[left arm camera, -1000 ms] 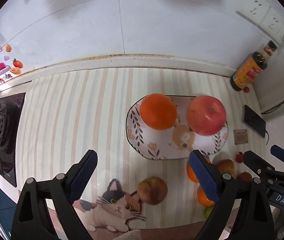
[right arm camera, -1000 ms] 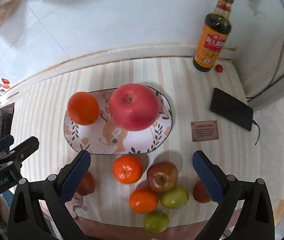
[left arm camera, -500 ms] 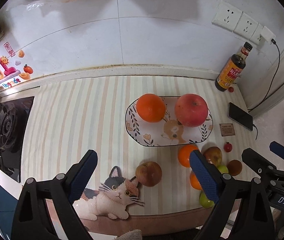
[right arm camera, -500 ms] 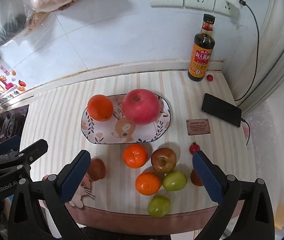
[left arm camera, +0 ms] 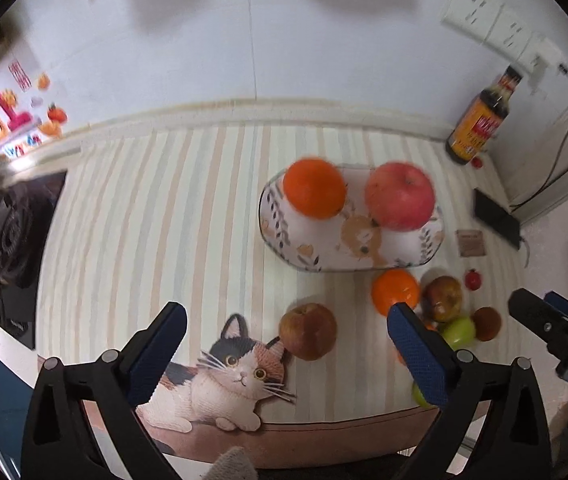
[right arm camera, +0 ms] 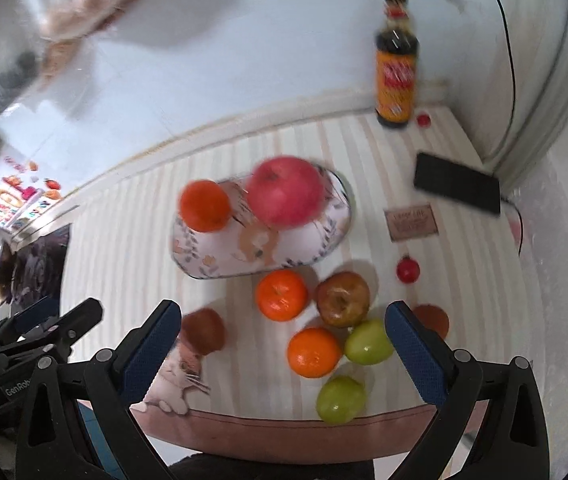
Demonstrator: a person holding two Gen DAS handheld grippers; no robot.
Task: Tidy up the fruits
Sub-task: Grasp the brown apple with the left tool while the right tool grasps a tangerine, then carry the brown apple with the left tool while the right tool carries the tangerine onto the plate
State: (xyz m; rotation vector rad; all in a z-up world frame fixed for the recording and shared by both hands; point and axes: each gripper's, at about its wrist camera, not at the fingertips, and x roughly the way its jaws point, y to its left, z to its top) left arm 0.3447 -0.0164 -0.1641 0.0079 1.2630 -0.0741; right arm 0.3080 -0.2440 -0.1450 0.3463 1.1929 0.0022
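Note:
A patterned oval plate (left arm camera: 324, 258) (right arm camera: 219, 258) holds an orange (left arm camera: 314, 188) (right arm camera: 205, 205) and a big red apple (left arm camera: 400, 196) (right arm camera: 286, 191). In front of it loose fruit lies on the striped mat: a tangerine (right arm camera: 281, 295), a brownish apple (right arm camera: 342, 299), a second tangerine (right arm camera: 314, 353), two green fruits (right arm camera: 368, 342) (right arm camera: 340, 399), and a lone reddish apple (left arm camera: 308, 331) by the cat picture. My left gripper (left arm camera: 284, 352) is open and empty above the mat's front, near the lone apple. My right gripper (right arm camera: 281, 354) is open and empty above the loose fruit.
A sauce bottle (right arm camera: 397, 68) stands at the back right by the wall, a black phone (right arm camera: 456, 188) and a small card (right arm camera: 412, 222) lie right of the plate. A stove (left arm camera: 3, 232) is at the left. The counter edge runs along the front.
Both grippers first rose and drew back, then came closer to the counter again. The right view now tilts. Both stay open. No fruit has moved.

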